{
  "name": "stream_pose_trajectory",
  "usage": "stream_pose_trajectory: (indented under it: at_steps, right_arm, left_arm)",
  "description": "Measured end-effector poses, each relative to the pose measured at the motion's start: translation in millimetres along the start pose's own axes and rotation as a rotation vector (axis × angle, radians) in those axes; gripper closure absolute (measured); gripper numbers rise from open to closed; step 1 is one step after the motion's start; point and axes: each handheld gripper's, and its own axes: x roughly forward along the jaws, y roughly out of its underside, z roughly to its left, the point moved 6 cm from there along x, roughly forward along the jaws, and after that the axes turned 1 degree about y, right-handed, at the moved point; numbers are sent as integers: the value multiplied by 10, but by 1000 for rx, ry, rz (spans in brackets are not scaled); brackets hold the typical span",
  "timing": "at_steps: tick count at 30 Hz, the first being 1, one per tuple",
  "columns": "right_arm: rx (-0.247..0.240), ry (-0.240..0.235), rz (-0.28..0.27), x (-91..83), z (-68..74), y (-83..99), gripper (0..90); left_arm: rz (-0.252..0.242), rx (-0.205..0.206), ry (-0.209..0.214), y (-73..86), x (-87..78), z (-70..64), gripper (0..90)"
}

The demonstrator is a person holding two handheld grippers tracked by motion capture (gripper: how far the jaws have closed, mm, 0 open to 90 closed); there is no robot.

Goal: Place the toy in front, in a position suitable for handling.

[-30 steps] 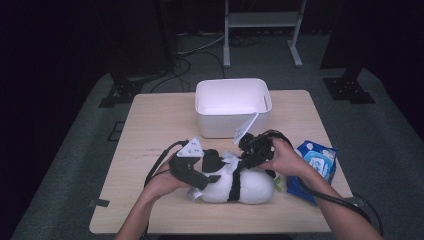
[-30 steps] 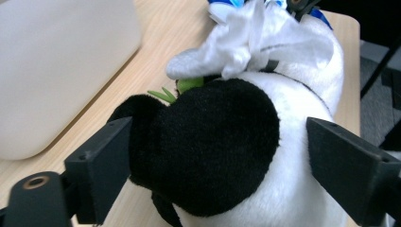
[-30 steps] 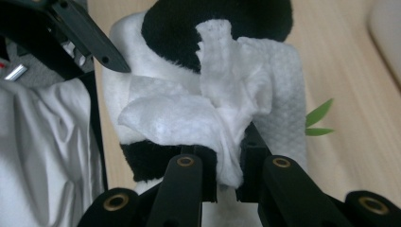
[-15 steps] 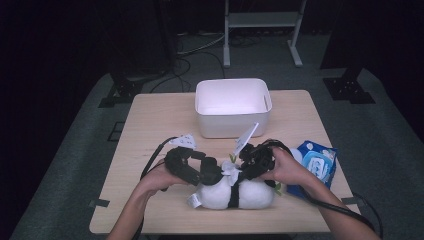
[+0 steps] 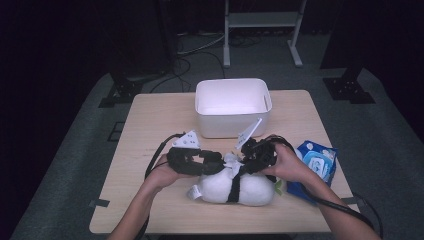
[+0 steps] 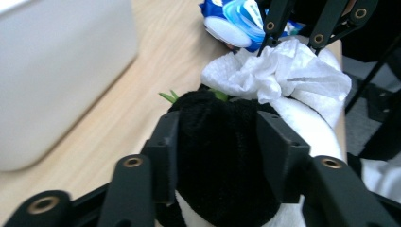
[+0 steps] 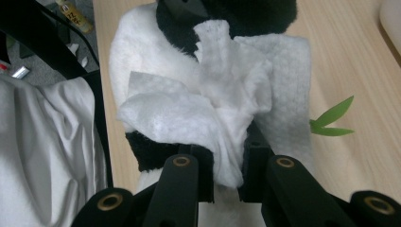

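A black-and-white plush panda [image 5: 252, 191] lies on its side on the wooden table [image 5: 150, 130], near the front edge. My left gripper [image 6: 217, 137] is shut on a black furry part of the plush [image 6: 222, 161]; from above it [image 5: 220, 163] sits at the toy's upper left. My right gripper [image 7: 228, 161] is shut on a crumpled white wipe [image 7: 213, 104] pressed against the plush's white body [image 7: 142, 52]. In the high view the right gripper [image 5: 246, 161] faces the left one, with the wipe [image 5: 231, 161] between them.
A white plastic bin [image 5: 232, 107] stands just behind the plush. A blue pack of wipes [image 5: 316, 165] lies at the right, close to the right hand. Small green felt leaves [image 7: 331, 120] lie on the table beside the toy. Cables trail from both grippers.
My left gripper has moved right along the plush and closed on its black part. The right gripper with the wipe has come down onto the toy.
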Motion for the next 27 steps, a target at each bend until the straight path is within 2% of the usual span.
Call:
stream_pose_trajectory:
  at_steps: [3, 7, 11, 15, 17, 20, 26, 27]
  right_arm:
    - [11, -15, -9, -19, -29, -7, 789]
    - [16, -25, -8, -15, -31, -4, 782]
    - [18, -27, -8, -24, -39, -11, 778]
    - [22, -27, -12, -34, -48, -23, 778]
    - [24, -51, -24, -57, -35, -28, 783]
    - [26, -87, -14, -87, 35, -5, 783]
    - [13, -124, -13, -102, 173, 48, 785]
    - [7, -145, -10, -95, 216, 77, 786]
  left_arm:
    - [-8, -1, -1, -13, -13, 34, 630]
    - [-18, -9, 5, -12, -20, 59, 688]
    - [-42, -33, -3, -22, -28, 92, 725]
    - [-39, -36, -26, -26, -27, 139, 740]
    - [-38, -46, -17, -19, -35, 153, 756]
    - [-34, -41, -16, -11, -43, 158, 757]
    - [-38, -47, -22, -16, -39, 163, 757]
    - [-38, -47, -20, -17, -39, 162, 757]
